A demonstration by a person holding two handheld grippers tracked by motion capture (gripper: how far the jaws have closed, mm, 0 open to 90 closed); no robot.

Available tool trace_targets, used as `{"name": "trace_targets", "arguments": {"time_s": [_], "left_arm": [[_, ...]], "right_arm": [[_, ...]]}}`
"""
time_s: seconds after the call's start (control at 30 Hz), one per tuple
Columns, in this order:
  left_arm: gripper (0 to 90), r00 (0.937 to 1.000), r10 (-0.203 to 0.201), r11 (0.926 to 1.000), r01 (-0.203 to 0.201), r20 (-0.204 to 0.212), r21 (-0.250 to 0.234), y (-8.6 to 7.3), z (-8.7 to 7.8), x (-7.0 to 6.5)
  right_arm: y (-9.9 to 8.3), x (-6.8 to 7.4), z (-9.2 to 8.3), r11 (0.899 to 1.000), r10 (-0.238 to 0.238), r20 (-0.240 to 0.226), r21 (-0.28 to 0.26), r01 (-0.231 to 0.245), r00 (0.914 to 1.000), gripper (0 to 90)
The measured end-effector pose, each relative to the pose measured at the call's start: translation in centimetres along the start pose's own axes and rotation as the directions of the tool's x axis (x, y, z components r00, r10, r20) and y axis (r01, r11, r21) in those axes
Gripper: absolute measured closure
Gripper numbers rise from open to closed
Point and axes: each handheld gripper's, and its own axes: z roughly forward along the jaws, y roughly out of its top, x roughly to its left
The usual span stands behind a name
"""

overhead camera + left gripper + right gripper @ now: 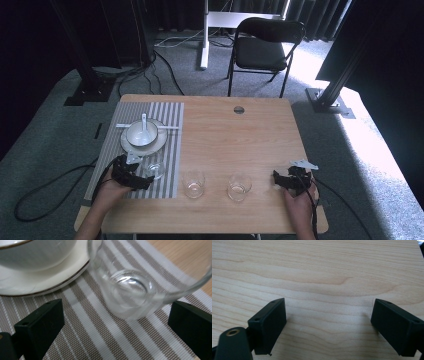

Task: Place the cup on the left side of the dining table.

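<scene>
A clear glass (155,170) (130,287) stands on the striped placemat (167,150) (82,325), just ahead of my left gripper (142,176) (115,325). That gripper is open, its jaws wide apart and short of the glass. Behind the glass sits a white bowl (141,133) (32,252) with a spoon (144,123) in it, on a white plate (159,145) (37,280). Two more clear glasses (193,183) (239,187) stand on the bare wood. My right gripper (278,180) (328,325) is open over bare table, right of those glasses.
The wooden table (225,135) (317,272) has a small round hole (239,109) near its far edge. A black folding chair (262,47) and a white stand (205,35) are on the floor beyond the table. Cables trail off both sides.
</scene>
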Motion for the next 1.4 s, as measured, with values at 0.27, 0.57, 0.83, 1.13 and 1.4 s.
{"name": "trace_targets", "arguments": {"time_s": [0.27, 0.57, 0.83, 1.13, 1.4], "left_arm": [[1.2, 0.9977, -0.048, 0.9988, 0.047, -0.047, -0.011, -1.5, -0.6, 1.0], [1.2, 0.9829, -0.136, 0.9906, 0.134, -0.124, -0.024, -3.5, -1.0, 2.2], [1.2, 0.9619, -0.206, 0.9783, 0.206, -0.18, -0.016, -5.4, -1.1, 2.9], [1.2, 0.934, -0.292, 0.9564, 0.284, -0.206, -0.07, -7.2, -2.0, 3.2], [1.2, 0.9209, -0.321, 0.9472, 0.31, -0.222, -0.083, -9.1, -2.5, 3.3]], "right_arm": [[0.0, 0.0, 0.0, 1.0, -0.001, 0.0, 0.001, 0.001, 1.0, 12.4], [0.0, 0.0, 0.0, 1.0, 0.001, 0.0, 0.002, -0.001, 1.0, 12.3], [0.0, 0.0, 0.0, 1.0, 0.002, 0.0, 0.001, -0.002, 1.0, 12.4], [0.0, 0.0, 0.0, 1.0, 0.002, 0.0, 0.001, -0.002, 1.0, 12.4], [0.0, 0.0, 0.0, 1.0, 0.002, 0.0, 0.001, -0.002, 1.0, 12.4]]}}
